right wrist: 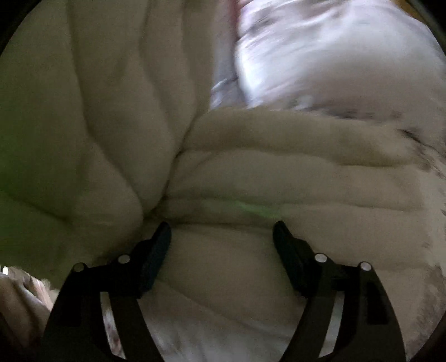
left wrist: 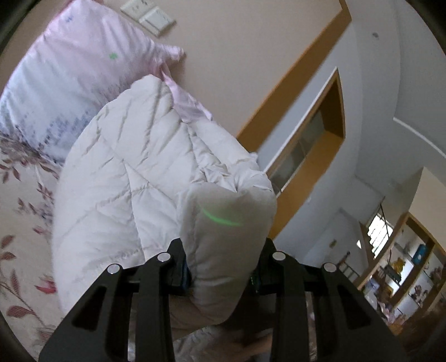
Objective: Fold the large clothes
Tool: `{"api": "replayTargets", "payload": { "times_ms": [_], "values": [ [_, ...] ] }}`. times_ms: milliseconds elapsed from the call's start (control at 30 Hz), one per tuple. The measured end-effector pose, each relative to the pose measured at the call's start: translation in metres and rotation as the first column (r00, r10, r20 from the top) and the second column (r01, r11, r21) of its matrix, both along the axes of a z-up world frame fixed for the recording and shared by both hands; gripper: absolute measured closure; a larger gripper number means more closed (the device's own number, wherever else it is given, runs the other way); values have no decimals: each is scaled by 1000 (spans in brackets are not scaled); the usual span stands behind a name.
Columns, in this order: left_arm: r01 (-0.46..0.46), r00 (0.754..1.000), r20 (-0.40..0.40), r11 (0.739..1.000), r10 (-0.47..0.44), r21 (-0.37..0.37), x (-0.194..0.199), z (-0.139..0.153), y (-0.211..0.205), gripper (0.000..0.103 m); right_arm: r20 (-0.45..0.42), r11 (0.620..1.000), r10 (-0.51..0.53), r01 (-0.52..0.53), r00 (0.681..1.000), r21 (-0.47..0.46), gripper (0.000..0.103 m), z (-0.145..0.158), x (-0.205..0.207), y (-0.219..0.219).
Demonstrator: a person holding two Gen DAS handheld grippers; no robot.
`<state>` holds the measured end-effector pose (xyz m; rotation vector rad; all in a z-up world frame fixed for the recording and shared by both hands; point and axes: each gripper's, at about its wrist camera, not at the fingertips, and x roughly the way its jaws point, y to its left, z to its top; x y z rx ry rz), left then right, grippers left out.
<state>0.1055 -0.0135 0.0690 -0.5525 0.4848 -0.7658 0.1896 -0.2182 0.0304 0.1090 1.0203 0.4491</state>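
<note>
The room fills the right half of the left wrist view: a pale wall (left wrist: 237, 55) with wood-trimmed openings, and far off at the lower right a set of shelves (left wrist: 404, 273) whose contents are too small and blurred to tell apart. A wall switch plate (left wrist: 152, 15) sits at the top edge, partly cut off.

The bed (left wrist: 19, 222), covered in a leaf-and-flower print sheet, runs down the left side of that view, cut by the round edge of the lens. On it lies a pink and white pillow (left wrist: 69, 64), its lower end blurred.

The large white quilted down coat (left wrist: 133, 167) rises from the bed toward the camera, hiding the middle of the bed and part of the pillow. A padded fold of it stands between the jaws of the left gripper (left wrist: 223, 250), which are closed on that fold, pads pressed against both sides. What lies beneath the gripper is dark and unclear.

In the right wrist view the down coat (right wrist: 278, 156) fills almost the whole picture, dim and smeared, with the pillow (right wrist: 320, 50) blurred at the upper right. The right gripper (right wrist: 221, 231) hangs just over the padding with its jaws spread wide; nothing is clamped between them, though whether the tips brush the cloth cannot be told.
</note>
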Motion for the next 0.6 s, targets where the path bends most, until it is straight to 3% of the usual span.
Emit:
{"api": "replayTargets", "payload": {
  "times_ms": [133,233,300,333,367,467,600],
  "values": [
    [26,999,-19,1000,-26,12,9,-6,-14,71,42,971,-238,236,970,35,27,18,-10,-86],
    [49,998,-33,999,-48,18,11,-7,-24,71,-72,936,-333,339,940,97,28,-1,-3,-129],
    [74,997,-40,997,-73,29,15,-9,-35,71,-128,932,-321,337,938,137,44,-15,3,-135],
    [89,995,-43,995,-87,35,15,-8,-41,71,-161,934,-301,325,940,151,61,-25,7,-135],
    [105,994,-46,994,-103,40,14,-9,-47,71,-193,933,-281,315,940,176,69,-34,11,-133],
    [159,986,-62,986,-155,60,13,-16,-70,71,-211,927,-265,309,941,213,80,-42,16,-130],
    [237,969,-94,966,-228,100,10,-29,-99,71,-218,929,-240,289,946,233,83,-44,30,-129]
  ]
}}
